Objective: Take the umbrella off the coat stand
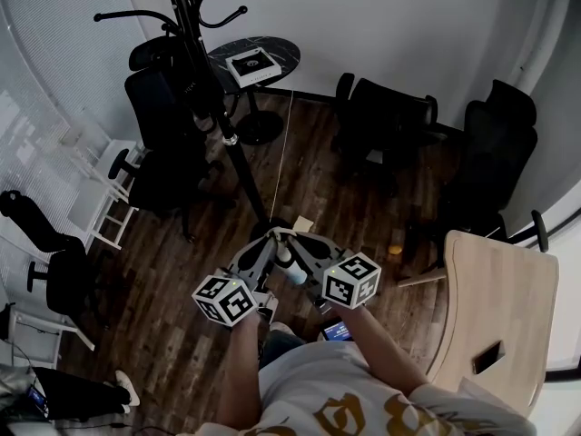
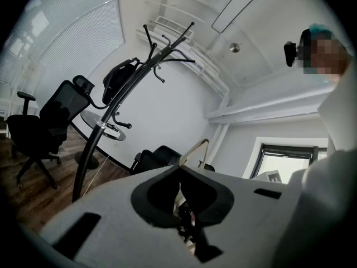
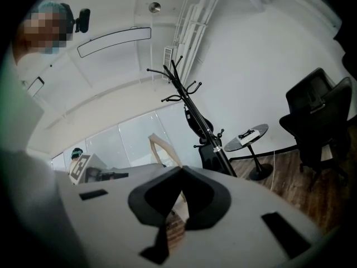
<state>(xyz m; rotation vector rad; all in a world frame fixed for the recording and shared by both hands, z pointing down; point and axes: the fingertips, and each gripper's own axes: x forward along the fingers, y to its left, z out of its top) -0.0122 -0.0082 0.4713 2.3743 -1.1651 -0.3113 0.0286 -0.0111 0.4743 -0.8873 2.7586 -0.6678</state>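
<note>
The black coat stand rises at the back left, its pole leaning down to a base hidden behind my grippers. A black folded umbrella hangs against the pole below the hooks, and the right gripper view shows the umbrella too. Both grippers are held close to the body, well short of the stand. The left gripper is shut with nothing in it, its jaws meeting in its own view. Beside it, the right gripper is likewise shut and empty.
A round dark table carrying a white box stands behind the stand. Black office chairs line the back and left. A light wooden table is at the right, white chairs at the left.
</note>
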